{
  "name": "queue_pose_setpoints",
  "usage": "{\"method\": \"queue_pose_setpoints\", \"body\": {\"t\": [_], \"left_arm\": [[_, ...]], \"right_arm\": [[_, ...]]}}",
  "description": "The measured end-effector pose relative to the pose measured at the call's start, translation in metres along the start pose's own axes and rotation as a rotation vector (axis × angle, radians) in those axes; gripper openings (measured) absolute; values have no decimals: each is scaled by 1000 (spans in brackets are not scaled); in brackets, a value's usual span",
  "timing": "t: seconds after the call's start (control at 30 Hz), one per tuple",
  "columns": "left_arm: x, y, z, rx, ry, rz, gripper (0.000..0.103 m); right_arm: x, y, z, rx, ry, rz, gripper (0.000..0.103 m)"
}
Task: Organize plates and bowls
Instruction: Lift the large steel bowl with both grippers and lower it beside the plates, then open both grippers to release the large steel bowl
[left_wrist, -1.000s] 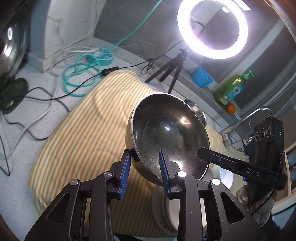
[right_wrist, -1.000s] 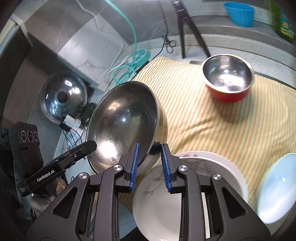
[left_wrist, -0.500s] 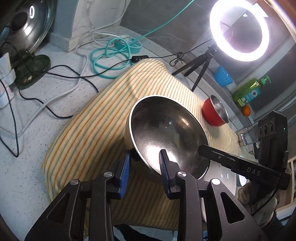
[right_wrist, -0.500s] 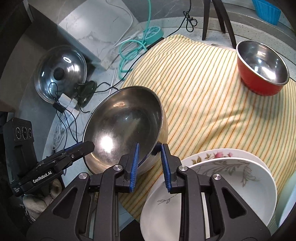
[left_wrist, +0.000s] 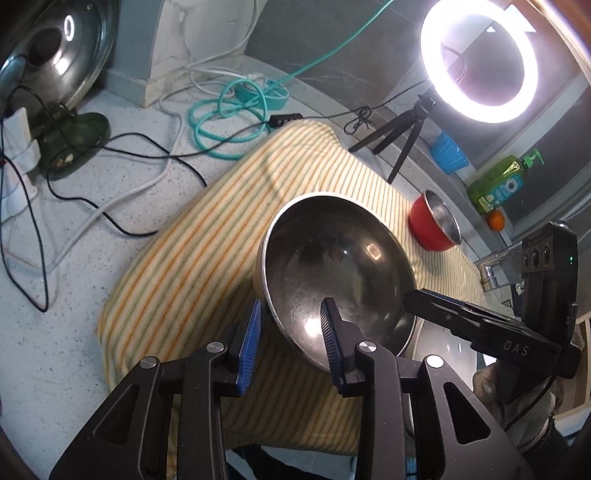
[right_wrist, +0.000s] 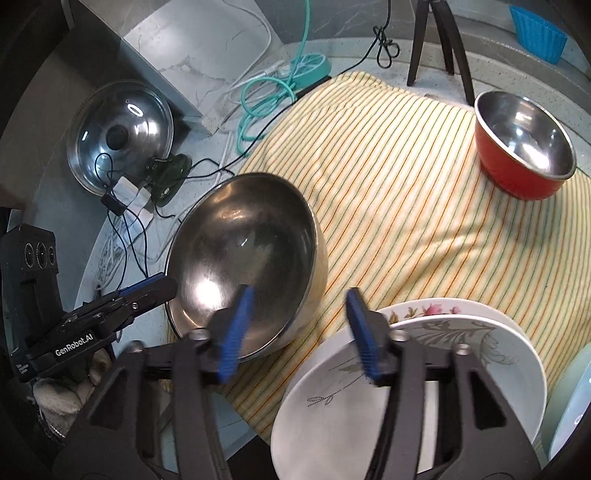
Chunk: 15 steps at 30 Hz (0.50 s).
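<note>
A large steel bowl (left_wrist: 336, 273) (right_wrist: 243, 251) rests on the striped cloth (left_wrist: 203, 258) (right_wrist: 406, 203) near its front left corner. My left gripper (left_wrist: 291, 302) (right_wrist: 166, 286) still pinches the bowl's rim, one pad inside and one outside, and its jaws are starting to open. My right gripper (right_wrist: 299, 291) (left_wrist: 410, 297) is opening. One of its pads is inside the bowl and the other stands well clear of the outer wall. A stack of white flowered plates (right_wrist: 406, 369) lies beside the bowl. A red bowl (right_wrist: 517, 173) (left_wrist: 432, 229) with a steel inside stands at the cloth's far end.
A pale blue plate (right_wrist: 569, 406) shows at the right edge. A pot lid (right_wrist: 118, 136), plugs and loose cables (left_wrist: 229, 110) crowd the counter left of the cloth. Behind it stand a ring light (left_wrist: 478, 59) on a tripod, a blue cup (left_wrist: 447, 153), a soap bottle (left_wrist: 498, 182) and a faucet (left_wrist: 491, 266).
Both grippers came down with the steel bowl, and it went from tilted in the air to resting on the cloth. The right gripper's jaws spread apart off the rim.
</note>
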<state>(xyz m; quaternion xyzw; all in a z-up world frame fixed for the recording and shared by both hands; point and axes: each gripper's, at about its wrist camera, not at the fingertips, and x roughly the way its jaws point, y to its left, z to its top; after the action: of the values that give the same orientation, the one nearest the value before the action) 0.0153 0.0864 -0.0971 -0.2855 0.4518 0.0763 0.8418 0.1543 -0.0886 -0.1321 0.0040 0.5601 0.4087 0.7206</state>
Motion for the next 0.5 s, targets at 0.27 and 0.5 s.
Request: {"method": "queue_pose_setpoints", "body": {"t": [0.27, 0.5], "left_arm": [[-10, -4, 7, 2, -35, 24, 57], [-12, -27, 19, 53, -50, -16, 58]], "right_arm": [[-26, -4, -1, 8, -63, -9, 81], [-59, -17, -3, 35, -120, -39, 86]]}}
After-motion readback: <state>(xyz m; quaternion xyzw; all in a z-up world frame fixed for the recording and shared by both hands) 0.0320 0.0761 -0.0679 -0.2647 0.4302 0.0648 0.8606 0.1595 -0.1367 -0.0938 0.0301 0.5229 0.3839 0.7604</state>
